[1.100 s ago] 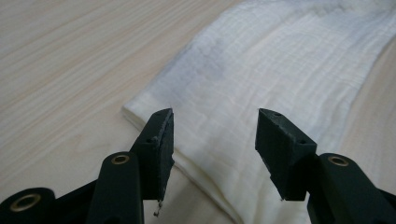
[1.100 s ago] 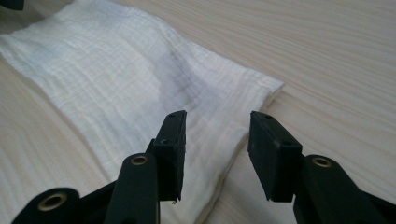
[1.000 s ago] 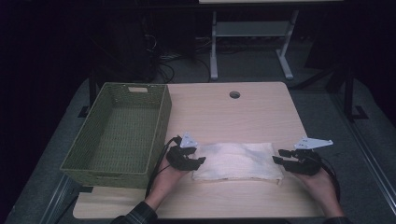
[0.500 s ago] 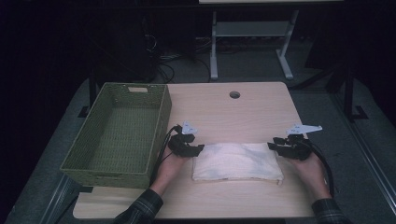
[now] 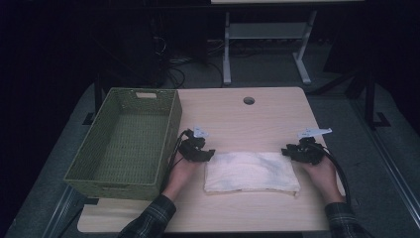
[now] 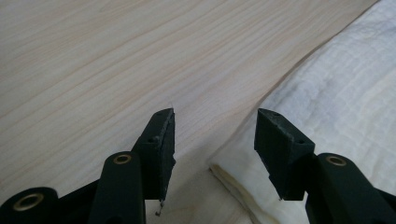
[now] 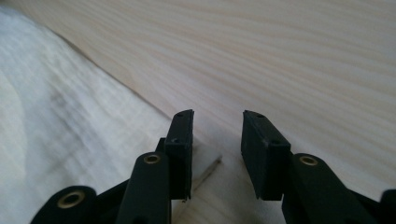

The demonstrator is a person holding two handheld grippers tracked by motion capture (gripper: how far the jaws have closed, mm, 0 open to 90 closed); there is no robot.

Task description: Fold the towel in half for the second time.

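We see the folded white towel [image 5: 251,171] lying flat on the tabletop [image 5: 247,119], right of the green basket [image 5: 130,139]. The left tool [image 5: 210,154] sits at its far-left corner, jaws apart astride the edge. The right tool [image 5: 286,151] sits at its far-right corner; its jaws have just been closing but stand apart, the corner between them unclamped.

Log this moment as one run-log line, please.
left gripper: open, at folded towel far-left corner | right gripper: jaws just closing, astride far-right corner | basket: empty
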